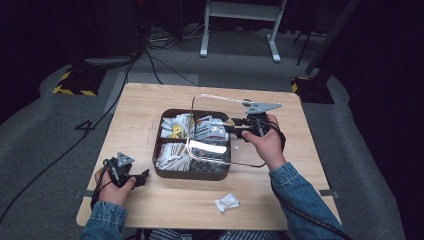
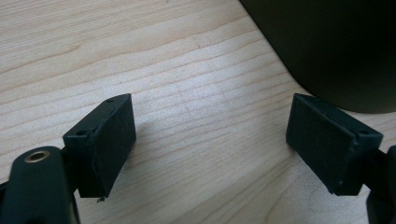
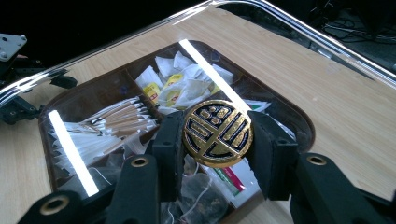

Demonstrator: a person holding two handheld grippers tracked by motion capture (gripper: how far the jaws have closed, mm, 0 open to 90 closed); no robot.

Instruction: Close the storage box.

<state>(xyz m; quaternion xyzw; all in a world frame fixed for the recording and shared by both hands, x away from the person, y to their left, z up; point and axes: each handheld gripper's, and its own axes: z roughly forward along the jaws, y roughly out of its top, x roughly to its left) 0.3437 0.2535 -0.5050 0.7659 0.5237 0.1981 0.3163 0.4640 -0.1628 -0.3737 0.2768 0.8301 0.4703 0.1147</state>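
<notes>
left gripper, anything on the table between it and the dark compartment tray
Nothing: between the open left gripper and the dark brown compartment tray lies bare light wooden table, as the left gripper view shows.

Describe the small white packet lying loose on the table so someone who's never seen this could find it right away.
Start at the dark compartment tray in the middle of the wooden table, then look toward the person's edge, just past the tray's near right corner. The crumpled white packet lies there alone on bare wood, unlike the other packets, which all sit inside the tray.
</notes>
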